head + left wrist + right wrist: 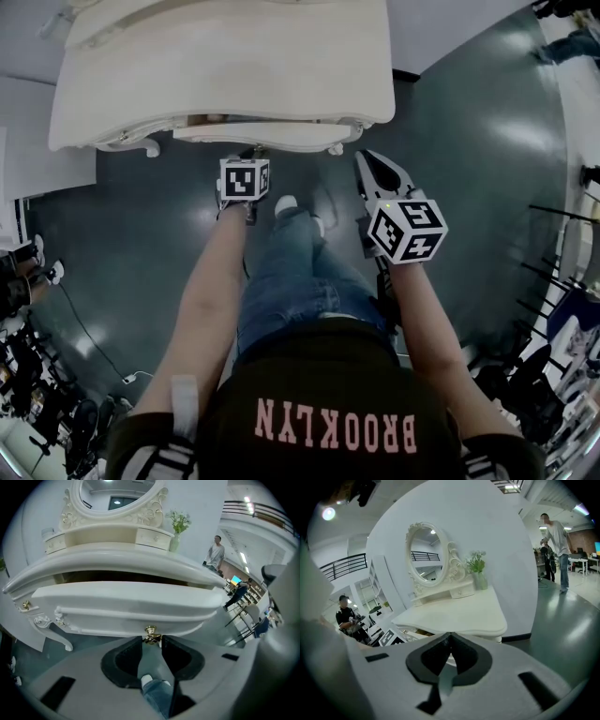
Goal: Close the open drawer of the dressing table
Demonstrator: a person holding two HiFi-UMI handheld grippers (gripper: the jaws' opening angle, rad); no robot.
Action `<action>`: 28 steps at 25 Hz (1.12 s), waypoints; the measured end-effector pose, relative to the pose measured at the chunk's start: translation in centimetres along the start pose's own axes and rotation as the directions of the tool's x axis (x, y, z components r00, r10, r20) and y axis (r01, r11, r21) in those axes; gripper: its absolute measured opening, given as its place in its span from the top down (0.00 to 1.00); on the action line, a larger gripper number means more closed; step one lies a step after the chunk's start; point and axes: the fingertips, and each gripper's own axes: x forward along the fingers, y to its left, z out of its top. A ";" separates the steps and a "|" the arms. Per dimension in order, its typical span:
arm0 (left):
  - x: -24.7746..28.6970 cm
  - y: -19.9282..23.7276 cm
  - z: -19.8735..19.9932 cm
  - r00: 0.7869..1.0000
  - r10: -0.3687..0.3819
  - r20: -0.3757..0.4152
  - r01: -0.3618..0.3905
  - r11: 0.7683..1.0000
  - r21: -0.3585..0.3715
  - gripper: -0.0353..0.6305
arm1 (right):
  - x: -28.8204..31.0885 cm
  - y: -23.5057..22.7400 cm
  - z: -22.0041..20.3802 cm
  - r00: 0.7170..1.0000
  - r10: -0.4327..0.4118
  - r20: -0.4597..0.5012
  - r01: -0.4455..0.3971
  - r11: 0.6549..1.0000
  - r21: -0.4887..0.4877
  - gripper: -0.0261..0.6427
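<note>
Grey floor, cream dressing table; left claw spread by drawer knob, right claw closed.

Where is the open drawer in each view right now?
Head view: drawer top centre, jutting beneath the tabletop.
Left gripper view: drawer fills the middle, gold knob at its lower edge.
Right gripper view: apparently only a sliver of drawer under the tabletop edge, left of centre.
Shared landmark: the cream tabletop.

Black BROOKLYN top — blue jeans
</note>
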 end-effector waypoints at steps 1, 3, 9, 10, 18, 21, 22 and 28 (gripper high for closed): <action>0.0 0.1 0.1 1.000 -0.002 0.000 0.002 1.000 0.002 0.76 | 0.1 0.2 0.0 1.000 -0.001 0.000 0.001 1.000 0.000 0.97; 0.2 0.1 0.3 1.000 -0.007 0.000 0.007 1.000 0.008 0.76 | 0.2 0.3 0.0 1.000 -0.003 -0.002 0.003 1.000 -0.001 0.97; -0.2 0.6 1.7 1.000 0.005 0.012 -0.006 0.999 0.032 0.76 | 0.6 0.6 -0.3 1.000 -0.018 -0.008 0.018 1.000 0.003 0.97; -0.2 0.7 1.9 1.000 0.005 0.014 -0.005 0.999 0.034 0.76 | 0.6 0.6 -0.3 1.000 -0.021 -0.009 0.021 1.000 0.004 0.97; 0.5 0.8 3.3 1.000 -0.001 0.028 0.000 0.999 0.045 0.76 | 1.1 0.0 0.2 0.999 -0.043 -0.008 0.043 0.999 0.007 0.97; 0.8 0.9 3.7 1.000 -0.008 0.029 0.007 0.999 0.046 0.76 | 1.3 -0.1 0.3 0.999 -0.049 -0.008 0.049 0.999 0.007 0.97; 0.9 0.9 3.9 1.000 -0.009 0.029 0.007 0.999 0.048 0.76 | 1.4 -0.2 0.3 0.999 -0.052 -0.007 0.052 0.999 0.007 0.97; 1.8 1.1 4.4 0.999 -0.030 0.028 0.029 0.998 0.053 0.76 | 2.0 -0.3 0.7 0.998 -0.068 0.003 0.068 0.998 0.013 0.97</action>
